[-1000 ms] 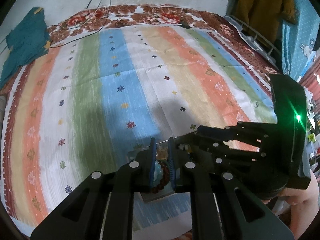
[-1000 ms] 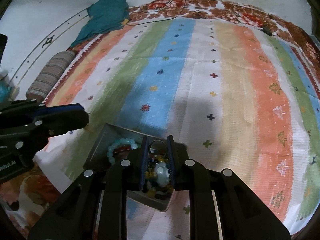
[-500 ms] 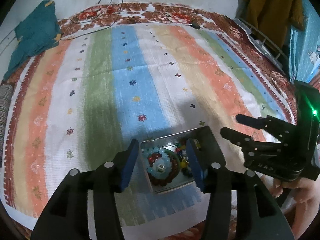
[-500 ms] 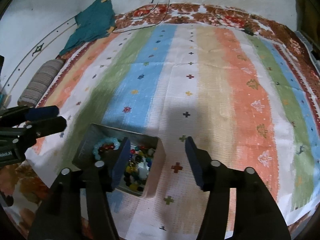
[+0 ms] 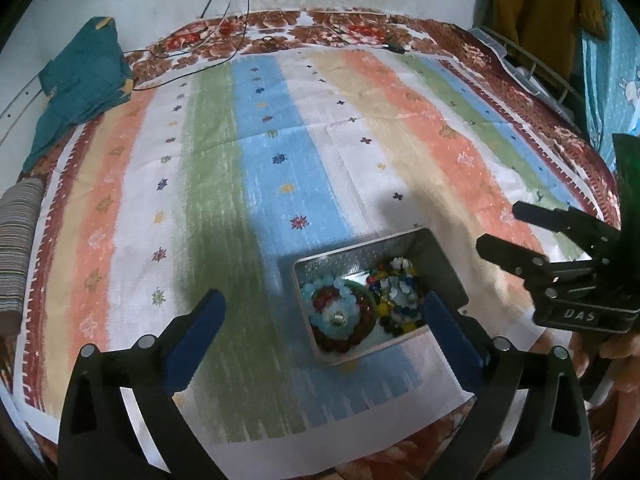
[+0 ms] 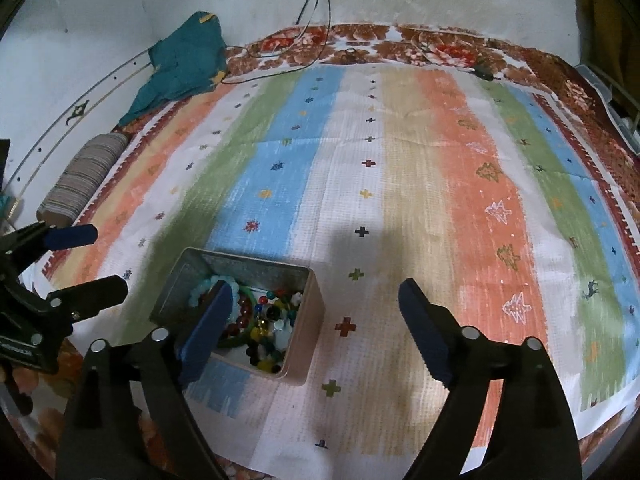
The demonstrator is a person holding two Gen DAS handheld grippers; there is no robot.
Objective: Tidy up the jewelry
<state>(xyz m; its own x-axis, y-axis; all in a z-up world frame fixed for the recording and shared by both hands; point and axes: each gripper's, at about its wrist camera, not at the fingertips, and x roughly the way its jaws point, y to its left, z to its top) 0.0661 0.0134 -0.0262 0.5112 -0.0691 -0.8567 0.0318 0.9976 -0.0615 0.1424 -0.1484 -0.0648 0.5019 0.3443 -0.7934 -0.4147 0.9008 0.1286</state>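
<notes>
A metal tin (image 5: 436, 256) sits on the striped cloth near the front edge, holding pale blue and dark red bead bracelets (image 5: 340, 316) and loose colourful beads (image 5: 396, 292). It also shows in the right wrist view (image 6: 308, 320) with the beads (image 6: 268, 336) inside. My left gripper (image 5: 320, 328) is wide open and empty above the tin. My right gripper (image 6: 316, 328) is wide open and empty, over the tin's right side. The right gripper shows at the right of the left wrist view (image 5: 532, 240); the left gripper at the left of the right wrist view (image 6: 80, 260).
The striped cloth (image 6: 400, 160) covers a floral bedspread (image 5: 340, 28). A teal garment (image 5: 80, 84) and a striped roll (image 6: 84, 176) lie at the far left. Cables (image 6: 320, 0) hang down the wall at the back. Clothes hang at the far right (image 5: 532, 8).
Both grippers, shut inside the tin a second ago, have opened wide and pulled back and up from it. The jewellery stays in the tin.
</notes>
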